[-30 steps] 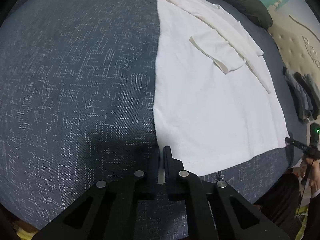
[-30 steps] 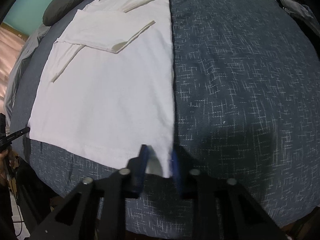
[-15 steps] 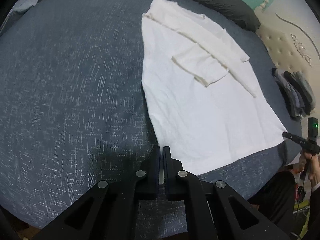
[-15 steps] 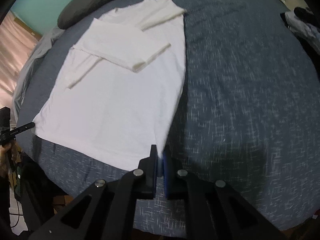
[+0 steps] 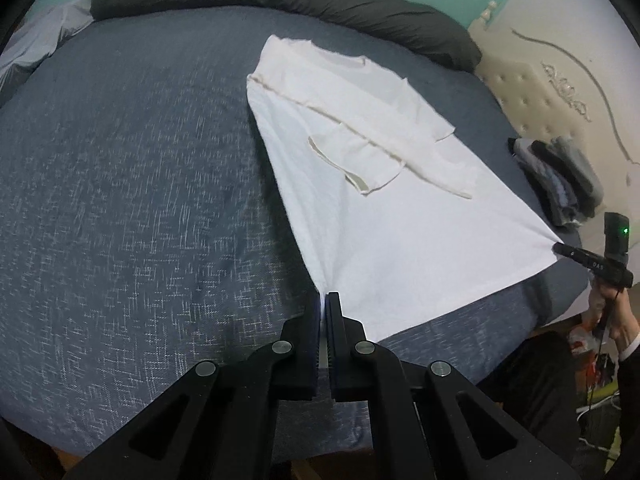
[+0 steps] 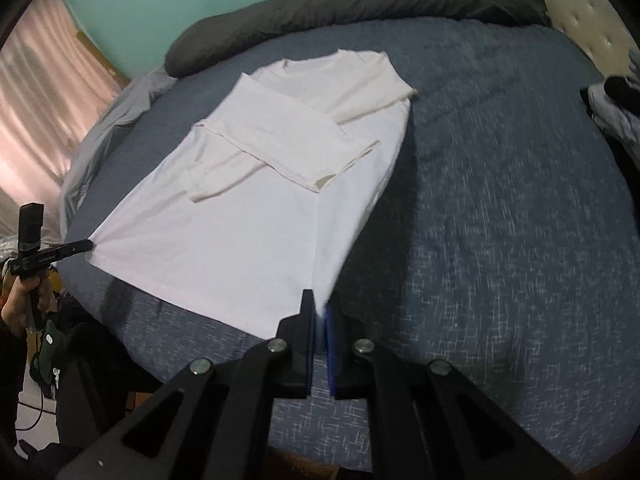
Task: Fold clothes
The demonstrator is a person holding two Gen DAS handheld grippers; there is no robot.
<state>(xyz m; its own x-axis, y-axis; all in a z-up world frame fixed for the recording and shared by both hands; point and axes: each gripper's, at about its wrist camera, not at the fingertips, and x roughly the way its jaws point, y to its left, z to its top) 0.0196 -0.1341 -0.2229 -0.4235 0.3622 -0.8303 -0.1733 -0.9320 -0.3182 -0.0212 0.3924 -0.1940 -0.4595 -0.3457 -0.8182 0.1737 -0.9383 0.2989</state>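
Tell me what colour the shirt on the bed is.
White shirt; clearest in the left wrist view.

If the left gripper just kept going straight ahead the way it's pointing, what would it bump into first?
Probably the white shirt itself: the left gripper is shut on its bottom corner, and the cloth stretches straight ahead. Below it lies the blue bed cover. Depth is hard to judge here.
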